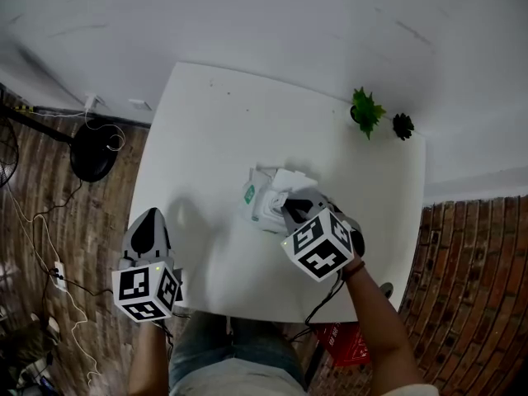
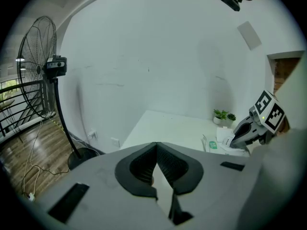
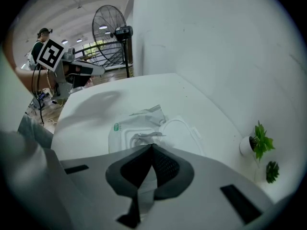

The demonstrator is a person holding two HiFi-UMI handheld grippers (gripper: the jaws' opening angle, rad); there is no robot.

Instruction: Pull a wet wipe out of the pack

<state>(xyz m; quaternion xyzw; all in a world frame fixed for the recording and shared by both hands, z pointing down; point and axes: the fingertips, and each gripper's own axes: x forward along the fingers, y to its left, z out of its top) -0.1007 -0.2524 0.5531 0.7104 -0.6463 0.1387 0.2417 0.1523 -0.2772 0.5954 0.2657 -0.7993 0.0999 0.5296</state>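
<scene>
Surface: a white table (image 1: 206,122) against a white wall, with brick-pattern floor on both sides.
Right fingers: the right gripper (image 3: 152,148) has its jaws pressed together at the tips, with no gap showing there.
Held or not: a pale strip shows in the slit behind the tips. It may be wipe material, but I cannot tell whether anything is really pinched.
Wipe: a crumpled tuft of wet wipe (image 3: 144,138) stands out of the opening, touching or just beyond the closed tips.
Pack: the pack (image 3: 120,131) lies flat near the middle of the table, right under the right gripper. Its round lid (image 3: 181,131) is flipped open to the right.
Left fingers: the left gripper (image 2: 156,145) also has its jaws closed tip to tip and holds nothing. It hangs at the near left edge of the table, well apart from the pack.
Further out: two small potted plants (image 1: 365,111) stand at the far right edge, and a standing fan (image 2: 38,66) stands on the floor to the left.
Risk, grip: if the tips have caught only a thin fold, or none, a pull would probably slip off and leave the wipe in the pack.
Risk, pack: nothing holds the pack down, so a pull could lift or drag the whole pack rather than free a sheet.
Risk, sheet: a fast tug could tear the wipe or bring several out together.
</scene>
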